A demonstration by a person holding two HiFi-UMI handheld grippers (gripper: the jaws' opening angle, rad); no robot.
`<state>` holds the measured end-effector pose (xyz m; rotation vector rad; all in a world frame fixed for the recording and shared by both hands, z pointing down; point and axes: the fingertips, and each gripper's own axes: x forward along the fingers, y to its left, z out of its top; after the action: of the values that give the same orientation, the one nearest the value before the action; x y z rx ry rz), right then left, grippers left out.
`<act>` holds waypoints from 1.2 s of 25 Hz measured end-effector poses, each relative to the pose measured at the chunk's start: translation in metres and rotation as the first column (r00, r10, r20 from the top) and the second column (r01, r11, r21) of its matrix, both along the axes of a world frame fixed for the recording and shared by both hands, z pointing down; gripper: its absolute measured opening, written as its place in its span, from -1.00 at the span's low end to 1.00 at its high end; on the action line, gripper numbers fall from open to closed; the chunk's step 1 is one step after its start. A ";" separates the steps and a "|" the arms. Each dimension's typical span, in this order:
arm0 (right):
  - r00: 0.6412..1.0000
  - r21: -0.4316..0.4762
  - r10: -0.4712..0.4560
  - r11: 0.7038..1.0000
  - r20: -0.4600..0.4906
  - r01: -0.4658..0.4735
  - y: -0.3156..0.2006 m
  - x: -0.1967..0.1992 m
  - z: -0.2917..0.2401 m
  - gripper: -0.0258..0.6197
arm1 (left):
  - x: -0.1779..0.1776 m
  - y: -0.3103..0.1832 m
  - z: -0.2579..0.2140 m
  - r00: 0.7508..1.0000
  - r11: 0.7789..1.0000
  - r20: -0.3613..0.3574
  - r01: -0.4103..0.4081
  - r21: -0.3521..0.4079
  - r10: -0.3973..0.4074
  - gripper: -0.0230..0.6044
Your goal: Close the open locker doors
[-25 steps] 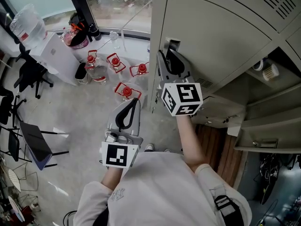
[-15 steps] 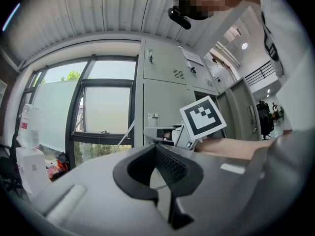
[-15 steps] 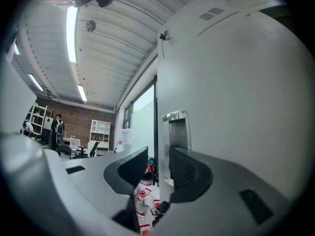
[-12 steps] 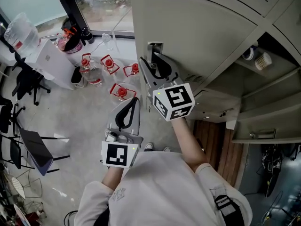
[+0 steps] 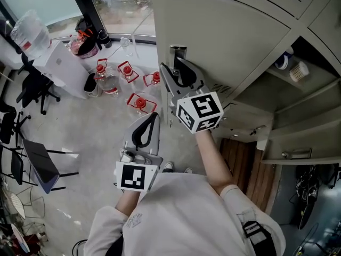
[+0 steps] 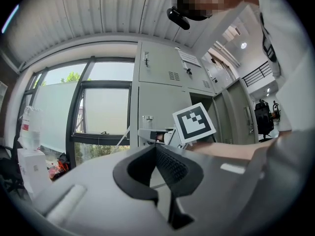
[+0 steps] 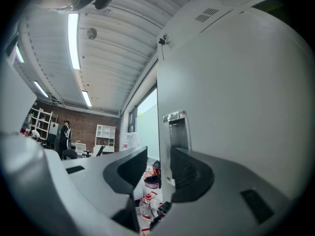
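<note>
Rightward, open locker (image 5: pixel 278 97) with two small items (image 5: pixel 298 71).

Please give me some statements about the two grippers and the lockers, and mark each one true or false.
1. The right gripper is clamped on the locker door. False: its jaws have just been opening and stand apart, with the door's edge between them.
2. The left gripper is shut and holds nothing. True.
3. On the floor stand bottles with red caps. True.
4. Every locker is closed. False: compartments at the right stand open.
</note>
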<state>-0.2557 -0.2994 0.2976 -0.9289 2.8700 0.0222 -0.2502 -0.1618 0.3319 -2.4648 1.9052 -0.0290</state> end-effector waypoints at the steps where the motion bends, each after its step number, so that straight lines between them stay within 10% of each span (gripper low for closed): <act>1: 1.000 0.001 -0.009 1.000 0.001 0.009 0.003 0.000 0.000 -0.56 | -0.001 0.000 0.000 1.000 1.000 0.001 0.000 0.002 0.000 -0.90; 13: 0.984 -0.086 -0.058 0.995 -0.167 0.044 0.013 0.003 0.002 -0.56 | 0.003 -0.006 0.002 1.000 1.000 -0.012 -0.022 0.005 0.022 -0.90; 22: 0.998 -0.162 0.016 0.987 0.056 -0.007 0.010 0.036 0.025 -0.56 | 0.002 -0.013 0.008 0.999 0.999 -0.026 -0.042 -0.012 0.042 -0.90; 30: 0.998 -0.135 0.067 0.989 0.013 -0.064 -0.006 0.045 0.025 -0.56 | 0.008 -0.019 0.009 0.997 0.997 -0.034 -0.072 -0.010 0.072 -0.90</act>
<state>-0.2107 -0.3050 0.3223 -1.0416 2.8534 -0.1746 -0.2418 -0.1805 0.3408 -2.5554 1.8317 0.0028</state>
